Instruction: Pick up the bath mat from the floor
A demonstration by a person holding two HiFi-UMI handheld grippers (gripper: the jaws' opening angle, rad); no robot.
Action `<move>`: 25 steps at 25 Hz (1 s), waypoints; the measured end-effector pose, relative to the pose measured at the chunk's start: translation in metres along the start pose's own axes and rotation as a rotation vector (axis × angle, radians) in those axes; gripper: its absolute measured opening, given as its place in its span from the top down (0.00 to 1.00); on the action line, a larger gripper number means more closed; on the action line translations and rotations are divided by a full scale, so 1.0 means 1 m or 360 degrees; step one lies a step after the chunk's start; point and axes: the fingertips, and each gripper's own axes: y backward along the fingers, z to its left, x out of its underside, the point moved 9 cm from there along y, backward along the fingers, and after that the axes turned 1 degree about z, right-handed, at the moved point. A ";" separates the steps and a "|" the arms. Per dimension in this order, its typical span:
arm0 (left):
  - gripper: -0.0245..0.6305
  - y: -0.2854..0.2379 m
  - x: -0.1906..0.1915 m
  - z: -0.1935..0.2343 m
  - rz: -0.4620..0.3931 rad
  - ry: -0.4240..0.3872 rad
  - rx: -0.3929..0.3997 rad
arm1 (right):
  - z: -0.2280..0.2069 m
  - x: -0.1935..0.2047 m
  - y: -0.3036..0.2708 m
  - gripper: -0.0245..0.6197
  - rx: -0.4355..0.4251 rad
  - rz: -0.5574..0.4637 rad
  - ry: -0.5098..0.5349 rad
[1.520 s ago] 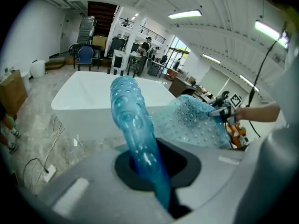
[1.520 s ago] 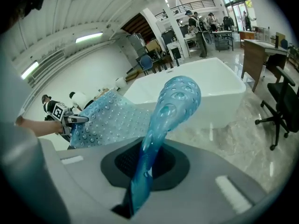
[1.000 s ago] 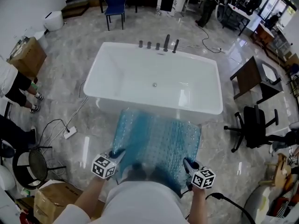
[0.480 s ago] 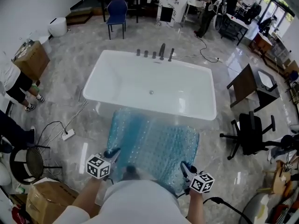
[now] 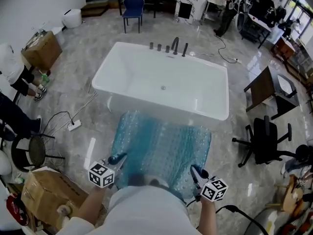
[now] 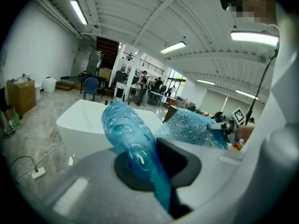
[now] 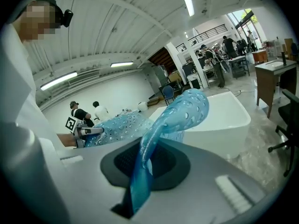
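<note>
Two near corners of a blue, bubble-textured bath mat (image 5: 161, 148) are shown gripped above a grey marble floor (image 5: 73, 92), just in front of a white bathtub (image 5: 105, 70). A cardboard box (image 5: 41, 50) is seen at the floor's far left edge. At the mat's left corner, the left gripper (image 5: 116, 159) is clenched on a bunched fold of the plastic. The mat is stretched across to the right gripper (image 5: 194, 171), whose jaws are likewise clamped on the mat's edge. Its far edge is hung by the tub's near wall; whether it touches the floor cannot be told. A black office chair (image 5: 266, 138) is pictured at right.
</note>
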 end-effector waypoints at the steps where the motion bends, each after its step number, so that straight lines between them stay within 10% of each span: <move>1: 0.94 0.002 0.003 -0.009 -0.0009 0.0005 -0.0005 | -0.001 0.002 0.006 0.91 -0.0017 -0.0003 0.0006; 25: 0.93 0.080 0.037 -0.017 -0.0002 -0.0030 0.0048 | 0.065 0.040 0.010 0.91 -0.0073 -0.0146 -0.0145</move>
